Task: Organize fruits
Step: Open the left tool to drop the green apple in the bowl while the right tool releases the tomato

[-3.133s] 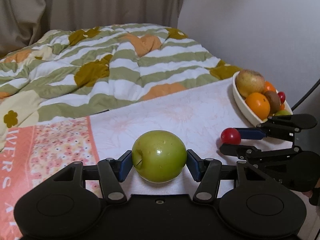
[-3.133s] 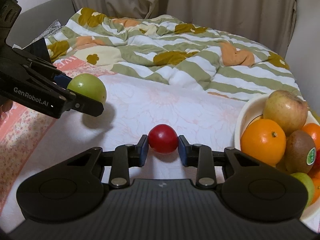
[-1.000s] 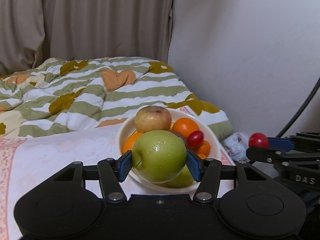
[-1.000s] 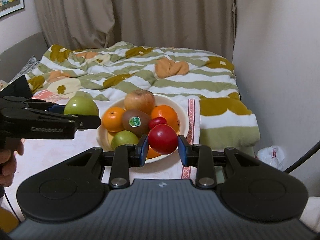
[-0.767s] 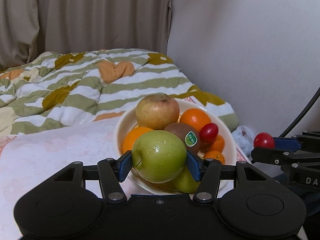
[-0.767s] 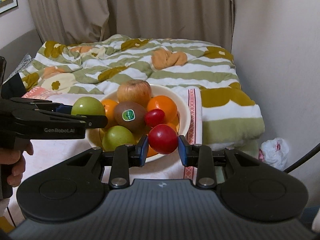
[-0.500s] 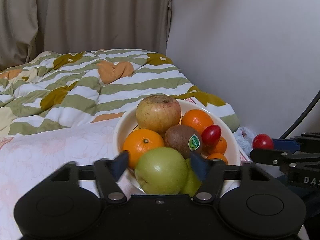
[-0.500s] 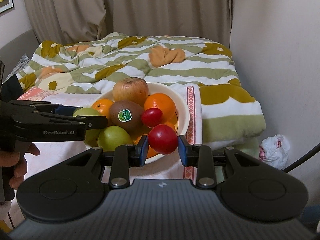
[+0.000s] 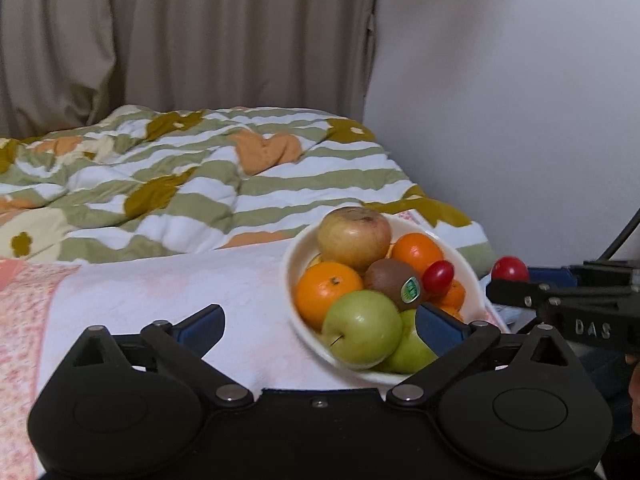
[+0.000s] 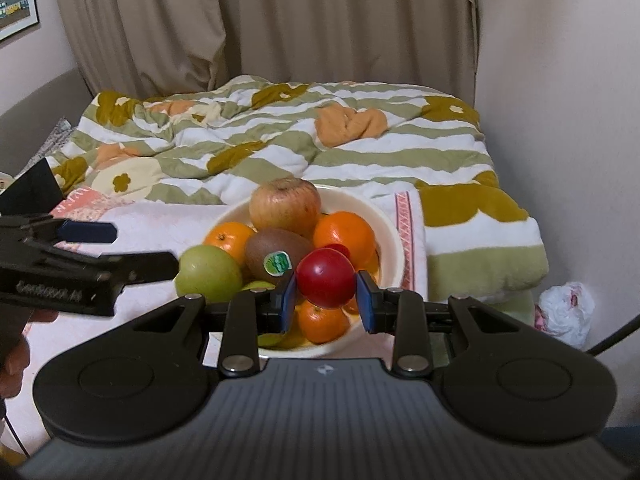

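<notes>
Left gripper [image 9: 320,326]: jaws just been opening, now wide apart, nothing clamped; green apple [image 9: 362,328] sits free in bowl [image 9: 292,264] at near rim, stem end facing camera, lower left.

Right gripper [image 10: 326,294]: jaws pinched on red tomato [image 10: 326,278], held over bowl's near side.

Bowl count: two green apples, one russet apple [image 9: 354,238], one kiwi [image 9: 394,282] lying lengthwise left-right, sticker forward, one small tomato [image 9: 438,277], at least four oranges. Bowl on white cloth [image 9: 180,292], striped quilt [image 9: 200,184] behind.

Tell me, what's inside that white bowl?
The bowl holds a russet apple, oranges, a kiwi, green apples and a small red fruit. Whatever lies beneath is covered.
</notes>
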The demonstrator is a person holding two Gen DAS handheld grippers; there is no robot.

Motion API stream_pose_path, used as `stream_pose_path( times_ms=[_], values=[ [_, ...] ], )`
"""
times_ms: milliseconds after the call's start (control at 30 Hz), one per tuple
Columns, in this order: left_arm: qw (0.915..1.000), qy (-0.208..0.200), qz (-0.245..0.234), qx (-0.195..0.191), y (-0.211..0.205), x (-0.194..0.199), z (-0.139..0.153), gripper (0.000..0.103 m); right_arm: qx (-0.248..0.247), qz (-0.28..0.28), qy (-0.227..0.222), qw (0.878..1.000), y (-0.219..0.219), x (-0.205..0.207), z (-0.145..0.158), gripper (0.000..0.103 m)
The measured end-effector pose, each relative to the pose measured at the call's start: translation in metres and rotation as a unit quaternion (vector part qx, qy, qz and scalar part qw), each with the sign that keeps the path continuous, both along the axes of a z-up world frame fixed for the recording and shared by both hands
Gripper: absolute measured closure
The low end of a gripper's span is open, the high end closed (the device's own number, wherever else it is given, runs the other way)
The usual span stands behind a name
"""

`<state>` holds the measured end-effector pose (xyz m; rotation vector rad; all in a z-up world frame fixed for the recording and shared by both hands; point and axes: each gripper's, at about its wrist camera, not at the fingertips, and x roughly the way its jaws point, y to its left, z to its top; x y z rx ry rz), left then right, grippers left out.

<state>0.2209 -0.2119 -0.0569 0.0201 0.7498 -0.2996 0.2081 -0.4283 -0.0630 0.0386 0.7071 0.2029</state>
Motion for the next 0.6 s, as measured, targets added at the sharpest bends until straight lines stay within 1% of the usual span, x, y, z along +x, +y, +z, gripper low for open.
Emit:
stream_pose_path(
  times_ms=[133, 500, 567, 600],
  values=[
    [0.9997, -0.003, 0.014, 0.02, 0.006, -0.014, 0.004, 0.0, 0.012, 0.004, 0.009, 1.0, 0.006, 0.007, -0.002, 0.056],
    [0.9978, -0.012, 0.062, 0.023, 0.025, -0.049, 0.005, 0.0, 0.035, 0.014, 0.028, 0.999, 0.014, 0.025, -0.031, 0.054],
    [0.9971, -0.009, 0.071, 0.026, 0.027, -0.056, 0.004, 0.0, 0.035, 0.006, 0.023, 0.999, 0.014, 0.023, -0.035, 0.048],
    [0.9968, -0.007, 0.075, 0.026, 0.029, -0.06, 0.003, 0.0, 0.037, 0.005, 0.022, 0.999, 0.013, 0.023, -0.035, 0.033]
  ],
)
